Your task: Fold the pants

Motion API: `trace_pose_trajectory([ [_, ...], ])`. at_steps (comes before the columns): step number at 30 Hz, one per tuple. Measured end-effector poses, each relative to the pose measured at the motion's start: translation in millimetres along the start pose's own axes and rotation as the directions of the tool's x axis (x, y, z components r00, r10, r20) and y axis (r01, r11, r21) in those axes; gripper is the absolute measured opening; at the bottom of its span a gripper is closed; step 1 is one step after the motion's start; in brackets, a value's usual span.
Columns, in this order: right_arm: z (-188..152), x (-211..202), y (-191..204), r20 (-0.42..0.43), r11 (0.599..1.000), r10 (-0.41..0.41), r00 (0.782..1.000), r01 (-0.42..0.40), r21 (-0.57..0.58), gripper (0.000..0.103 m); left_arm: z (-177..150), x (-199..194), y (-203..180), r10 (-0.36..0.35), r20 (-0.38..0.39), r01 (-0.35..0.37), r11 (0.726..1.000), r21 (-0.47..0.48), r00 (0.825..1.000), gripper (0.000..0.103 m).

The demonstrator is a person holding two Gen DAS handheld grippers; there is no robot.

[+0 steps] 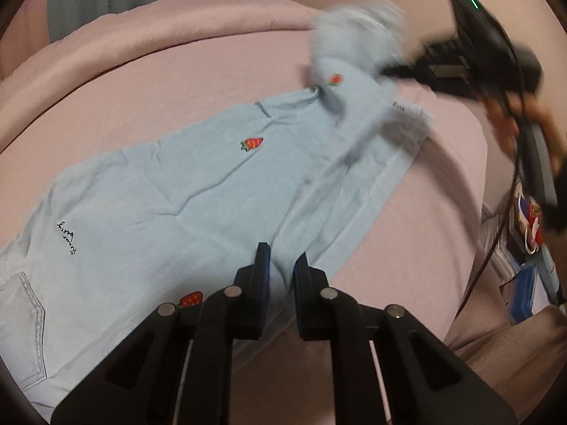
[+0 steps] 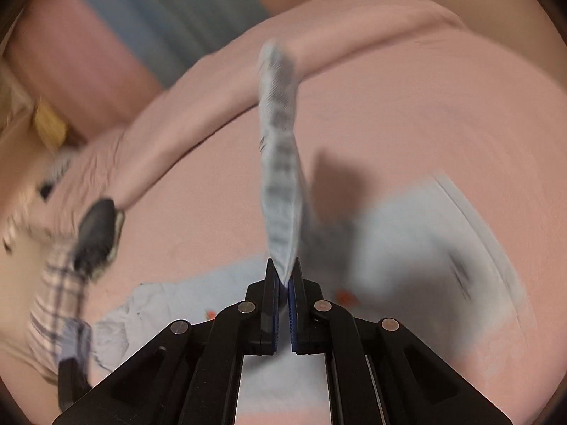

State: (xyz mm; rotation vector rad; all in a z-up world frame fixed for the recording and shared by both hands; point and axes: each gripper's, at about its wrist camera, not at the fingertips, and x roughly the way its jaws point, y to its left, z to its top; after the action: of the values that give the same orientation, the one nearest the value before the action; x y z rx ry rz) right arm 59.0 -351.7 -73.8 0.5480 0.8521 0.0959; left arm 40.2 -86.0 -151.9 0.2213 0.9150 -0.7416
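Light blue pants (image 1: 198, 184) with small strawberry and carrot patches lie stretched across a pink bed (image 1: 177, 71). My left gripper (image 1: 281, 262) hovers just above the near edge of the pants, its jaws slightly apart and empty. My right gripper (image 2: 283, 276) is shut on a hem of the pants (image 2: 280, 177) and holds it lifted above the bed; the cloth stands up from the jaws. In the left wrist view the right gripper (image 1: 389, 71) is at the far right, blurred, with the raised pant leg end (image 1: 354, 35) bunched at its tip.
A rolled pink duvet (image 1: 124, 46) runs along the far side of the bed. The bed's right edge (image 1: 475, 212) drops to a floor with clutter. In the right wrist view a person's checked sleeve (image 2: 60, 301) is at the left.
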Motion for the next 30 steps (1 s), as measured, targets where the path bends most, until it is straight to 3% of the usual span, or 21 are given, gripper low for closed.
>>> trace_pose_trajectory([
  [2,-21.5,5.7,-25.8,-0.020,0.997,-0.019,1.000,0.021,0.068,0.006,1.7,6.8,-1.8,0.011,-0.019,-0.011,1.000,0.011,1.000,0.011],
  [4,-36.2,14.2,-38.6,-0.042,0.990,0.017,0.999,-0.011,0.139,0.006,5.6,13.9,-7.3,0.028,-0.043,-0.027,0.999,0.029,0.999,0.012],
  [7,-46.1,21.8,-69.8,-0.003,0.944,0.143,0.990,-0.135,0.301,0.013,9.3,19.6,-11.4,0.051,-0.066,-0.049,0.998,0.044,0.996,0.012],
  [9,-47.9,20.3,-70.0,0.033,0.926,0.166,0.986,-0.167,0.337,0.027,11.5,21.4,-10.1,0.061,-0.072,-0.058,0.998,0.040,0.996,0.012],
  [12,-35.8,13.7,-70.3,0.087,0.932,0.115,0.990,-0.138,0.336,0.040,9.2,27.0,-10.4,0.082,-0.073,-0.079,0.996,0.049,0.994,0.012],
  [16,-18.3,14.2,-82.3,0.096,0.925,0.033,0.995,-0.066,0.375,0.036,8.4,30.8,-18.8,0.118,-0.069,-0.111,0.990,0.093,0.991,0.011],
  [17,-16.9,14.1,-84.8,0.098,0.933,0.010,0.995,-0.045,0.358,0.013,8.9,30.8,-18.8,0.119,-0.069,-0.112,0.989,0.095,0.991,0.011],
  [18,-11.3,10.7,-84.7,0.105,0.950,-0.030,0.994,-0.004,0.313,0.004,10.0,31.3,-20.3,0.118,-0.067,-0.111,0.989,0.101,0.991,0.011],
  [23,-0.1,-14.0,-63.5,0.211,0.985,-0.068,0.975,0.032,0.169,0.003,6.4,26.2,-21.9,0.146,-0.069,-0.135,0.980,0.147,0.987,0.011],
  [25,-4.8,-5.0,-71.1,0.191,0.981,-0.106,0.976,0.072,0.179,0.003,6.1,28.6,-21.2,0.148,-0.077,-0.135,0.979,0.151,0.986,0.010],
  [27,-12.1,13.7,-95.6,0.104,0.960,-0.210,0.972,0.184,0.211,0.004,3.8,26.4,-15.9,0.146,-0.073,-0.135,0.981,0.142,0.987,0.013],
  [30,-11.8,11.7,-114.6,0.137,0.960,-0.129,0.982,0.089,0.264,0.007,4.8,21.9,-13.1,0.141,-0.081,-0.130,0.983,0.129,0.987,0.020],
])
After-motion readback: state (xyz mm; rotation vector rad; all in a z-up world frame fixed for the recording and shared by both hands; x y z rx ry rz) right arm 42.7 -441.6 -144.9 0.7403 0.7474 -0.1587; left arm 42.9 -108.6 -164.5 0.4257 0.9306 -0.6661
